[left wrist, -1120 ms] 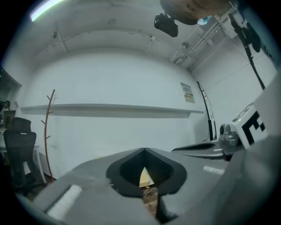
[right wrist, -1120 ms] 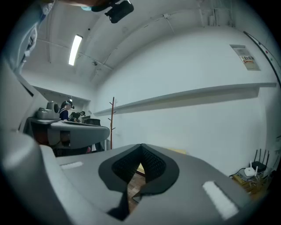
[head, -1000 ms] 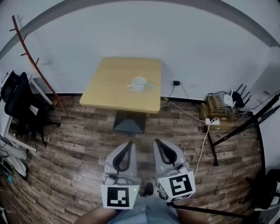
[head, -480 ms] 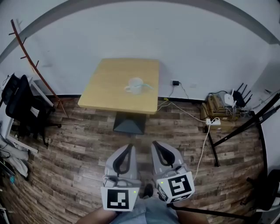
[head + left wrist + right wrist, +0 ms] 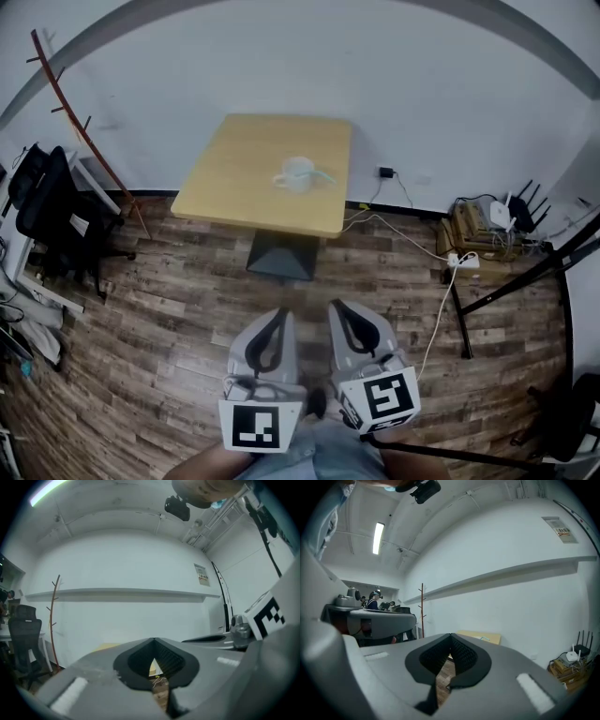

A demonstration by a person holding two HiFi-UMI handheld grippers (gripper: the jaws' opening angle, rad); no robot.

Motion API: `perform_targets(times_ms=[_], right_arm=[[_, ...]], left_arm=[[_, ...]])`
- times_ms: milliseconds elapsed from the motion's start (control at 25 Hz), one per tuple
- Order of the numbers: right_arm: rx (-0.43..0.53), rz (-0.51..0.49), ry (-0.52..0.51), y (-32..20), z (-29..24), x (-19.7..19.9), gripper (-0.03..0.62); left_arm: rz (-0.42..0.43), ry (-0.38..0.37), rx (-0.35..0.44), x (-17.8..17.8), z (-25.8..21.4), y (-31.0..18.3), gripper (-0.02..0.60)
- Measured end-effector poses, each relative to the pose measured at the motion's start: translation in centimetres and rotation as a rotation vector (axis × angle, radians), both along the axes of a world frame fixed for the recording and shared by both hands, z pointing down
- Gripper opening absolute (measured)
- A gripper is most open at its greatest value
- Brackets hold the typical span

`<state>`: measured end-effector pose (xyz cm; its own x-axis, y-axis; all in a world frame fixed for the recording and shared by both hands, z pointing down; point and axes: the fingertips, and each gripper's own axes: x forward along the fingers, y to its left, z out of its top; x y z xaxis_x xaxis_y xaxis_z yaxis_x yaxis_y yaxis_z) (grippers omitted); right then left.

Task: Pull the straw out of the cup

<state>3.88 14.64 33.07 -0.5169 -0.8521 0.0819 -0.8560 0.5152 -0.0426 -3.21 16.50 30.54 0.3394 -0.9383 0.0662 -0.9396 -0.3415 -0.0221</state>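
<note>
A white cup (image 5: 295, 174) stands on the small wooden table (image 5: 234, 192) by the far wall, with a pale green straw (image 5: 324, 176) sticking out to its right. Both grippers are held low over the floor, well short of the table. My left gripper (image 5: 279, 313) and my right gripper (image 5: 339, 307) sit side by side and point at the table. In the left gripper view the left gripper (image 5: 153, 640) has its jaw tips together with nothing between them. The right gripper (image 5: 451, 635) is likewise shut and empty, and the table (image 5: 480, 637) shows beyond it.
A wooden coat rack (image 5: 84, 141) and a black office chair (image 5: 52, 216) stand at the left. Cables, a power strip (image 5: 459, 260) and a router (image 5: 500, 216) lie at the right, near a black stand leg (image 5: 525, 272). Wood floor lies between me and the table.
The head view has shifted a little, so the table sits slightly higher in it. Both grippers stay side by side and shut.
</note>
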Motion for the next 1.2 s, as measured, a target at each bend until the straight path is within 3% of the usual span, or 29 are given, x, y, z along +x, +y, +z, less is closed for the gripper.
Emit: perform_targets(times_ms=[600,1200], right_arm=[[-0.077,-0.01,0.003,-7.9,2.6,-3.9,0.008],[0.013,0.05,0.014,-17.8,-1.7,-9.4,0.008]], left_arm=[[0.008,0.012,-0.055,-3.6,2.2,-8.2,0.02],[0.09,0.066,0.046,-8.8,-1.2,-18.4,0.02]])
